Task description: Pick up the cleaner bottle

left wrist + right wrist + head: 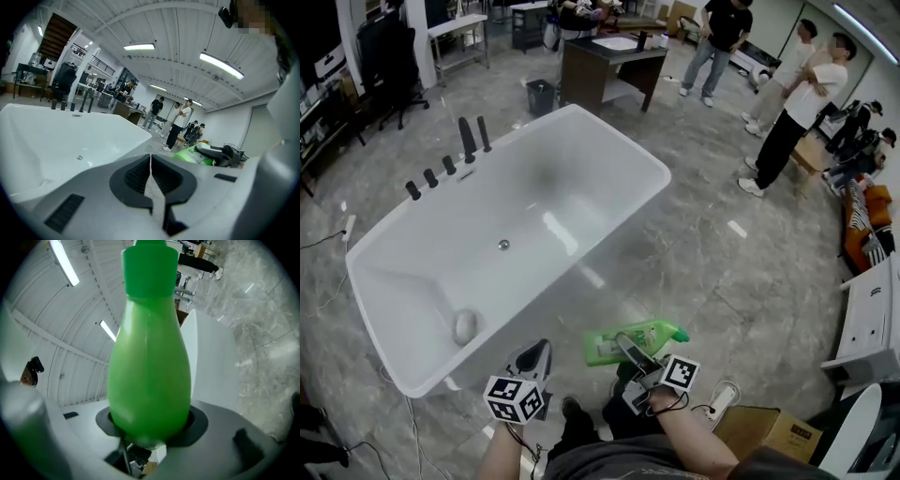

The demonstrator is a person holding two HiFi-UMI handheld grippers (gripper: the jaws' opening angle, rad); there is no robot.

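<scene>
Just past the near end of the smooth white bathtub (619, 187), the cleaner bottle (654, 334) is up in the air. It is shiny green plastic, fat at the bottom and thin at the neck, with a green cap. It lies on its side, cap pointing right, away from the tub. Its label is too small to read. The right gripper (630, 354) pinches the fat end. The left gripper (534, 361) has its dark ridged jaws pressed together, holding nothing.

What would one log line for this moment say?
right hand-held gripper: shut on green bottle | left hand-held gripper: shut, empty | bottle: off floor, beside white bathtub
</scene>
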